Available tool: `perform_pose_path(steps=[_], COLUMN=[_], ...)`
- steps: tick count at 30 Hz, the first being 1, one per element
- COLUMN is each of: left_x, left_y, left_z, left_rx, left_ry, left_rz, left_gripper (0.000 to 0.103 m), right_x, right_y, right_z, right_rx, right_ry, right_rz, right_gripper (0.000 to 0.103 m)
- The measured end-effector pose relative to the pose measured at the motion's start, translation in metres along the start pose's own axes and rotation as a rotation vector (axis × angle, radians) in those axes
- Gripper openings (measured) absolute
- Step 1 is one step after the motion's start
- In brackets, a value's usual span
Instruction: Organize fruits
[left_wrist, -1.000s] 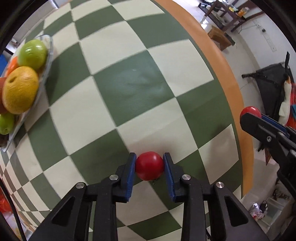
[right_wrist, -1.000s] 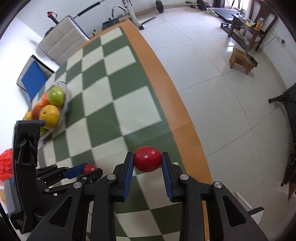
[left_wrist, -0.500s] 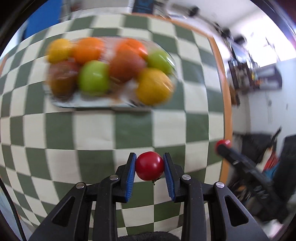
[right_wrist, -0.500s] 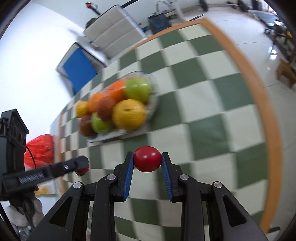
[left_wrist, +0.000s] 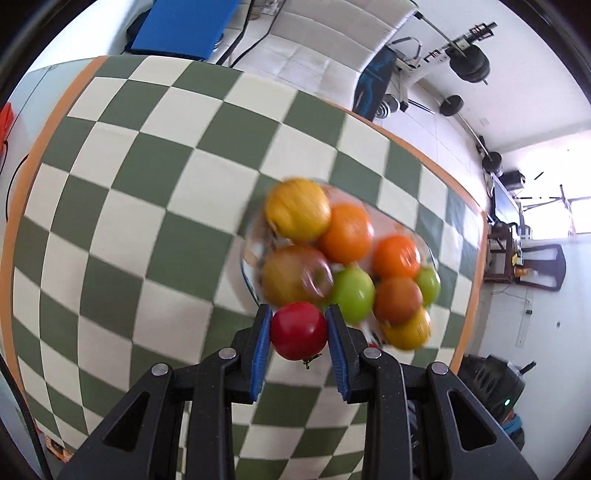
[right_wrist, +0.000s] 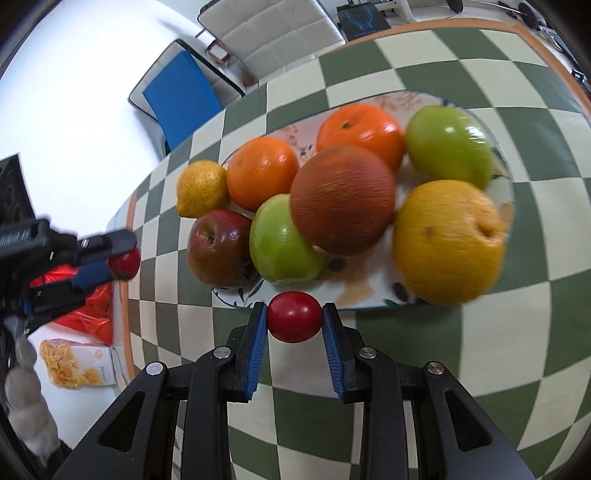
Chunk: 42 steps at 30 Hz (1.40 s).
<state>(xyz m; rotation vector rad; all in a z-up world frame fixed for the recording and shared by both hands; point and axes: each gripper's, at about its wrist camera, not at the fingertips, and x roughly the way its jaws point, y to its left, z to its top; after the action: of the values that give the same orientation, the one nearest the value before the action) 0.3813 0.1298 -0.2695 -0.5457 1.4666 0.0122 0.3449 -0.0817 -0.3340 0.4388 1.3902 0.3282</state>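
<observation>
Carrying a red tomato (left_wrist: 299, 330) in your left gripper (left_wrist: 300, 332) and a second tomato (right_wrist: 294, 316) in your right gripper (right_wrist: 294, 317), both clamped, you're mid-delivery. Beyond them the plate (right_wrist: 373, 297) is crowded; each release probably needs a free gap at its near rim.

Left gripper (left_wrist: 298, 332): bottom centre of the frame, its blue-padded jaws closed on a red tomato (left_wrist: 298, 329).
Tomato: round, glossy, a bit of stem at its lower right edge.
Plate (left_wrist: 248, 258): right of centre, just beyond the gripper tips; motion-blurred.
Fruit on plate: a yellow fruit (left_wrist: 297, 209) at the top, two oranges (left_wrist: 347, 233) beside it, two green apples (left_wrist: 352, 294), a reddish apple (left_wrist: 293, 276), a brownish fruit (left_wrist: 398, 300), another yellow fruit (left_wrist: 408, 328) at the lower right.
Bench (left_wrist: 129, 206): green and cream checked cloth with an orange border, filling the left and centre.
Background: a blue panel (left_wrist: 184, 24) at the top, weight plates (left_wrist: 469, 62) at the upper right.
</observation>
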Motion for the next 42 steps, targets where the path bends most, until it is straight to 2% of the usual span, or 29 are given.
perform_pose_path(steps=[4, 9, 13, 16, 18, 23, 27, 28, 29, 30, 31, 32, 34, 35, 37, 42], left_x=[0.018, 0.049, 0.065, 0.067, 0.066, 0.063, 0.055, 0.051, 0.047, 0.04, 0.034, 0.028, 0.017, 0.014, 0.011, -0.001], left_y=[0.026, 0.041, 0.043, 0.042, 0.042, 0.045, 0.041, 0.039, 0.036, 0.032, 0.028, 0.023, 0.013, 0.009, 0.003, -0.01], left_z=[0.029, 0.05, 0.056, 0.057, 0.057, 0.056, 0.051, 0.049, 0.046, 0.043, 0.038, 0.033, 0.018, 0.01, -0.008, -0.04], left_rx=[-0.055, -0.109, -0.125, -0.11, -0.105, -0.101, -0.074, -0.059, -0.041, -0.01, 0.017, 0.047, 0.103, 0.13, 0.163, 0.201], left_ry=[0.045, 0.119, 0.17, 0.177, 0.183, 0.195, 0.178, 0.169, 0.152, 0.126, 0.102, 0.072, 0.018, 0.007, -0.009, -0.078], left_rz=[-0.02, -0.081, -0.12, -0.116, -0.113, -0.087, -0.058, -0.047, -0.027, 0.014, 0.052, 0.092, 0.164, 0.189, 0.233, 0.284], left_gripper=[0.027, 0.027, 0.028, 0.029, 0.03, 0.033, 0.034, 0.035, 0.044, 0.052, 0.068, 0.077, 0.082, 0.088, 0.094, 0.095], right_x=[0.013, 0.018, 0.021, 0.022, 0.022, 0.016, -0.005, -0.015, -0.024, -0.032, -0.043, -0.05, -0.067, -0.073, -0.087, -0.112], right_y=[0.007, 0.011, 0.017, 0.017, 0.015, 0.015, 0.017, 0.016, 0.016, 0.015, 0.015, 0.014, 0.011, 0.011, 0.007, -0.003], right_z=[0.002, 0.004, 0.004, 0.006, 0.007, 0.008, 0.003, 0.0, -0.001, -0.003, -0.004, -0.005, -0.007, -0.008, -0.009, -0.005], right_rx=[-0.007, 0.003, -0.014, 0.011, 0.029, 0.044, 0.012, -0.002, -0.02, -0.034, -0.054, -0.069, -0.104, -0.114, -0.143, -0.169], right_ry=[0.011, 0.013, 0.021, 0.023, 0.024, 0.023, 0.008, -0.002, -0.016, -0.028, -0.046, -0.056, -0.074, -0.081, -0.095, -0.134], right_rz=[-0.026, -0.028, -0.037, -0.026, -0.016, -0.026, -0.068, -0.087, -0.118, -0.149, -0.184, -0.208, -0.26, -0.279, -0.338, -0.385], right_gripper=[0.033, 0.033, 0.033, 0.034, 0.036, 0.052, 0.056, 0.065, 0.078, 0.083, 0.088, 0.088, 0.089, 0.095, 0.097, 0.098])
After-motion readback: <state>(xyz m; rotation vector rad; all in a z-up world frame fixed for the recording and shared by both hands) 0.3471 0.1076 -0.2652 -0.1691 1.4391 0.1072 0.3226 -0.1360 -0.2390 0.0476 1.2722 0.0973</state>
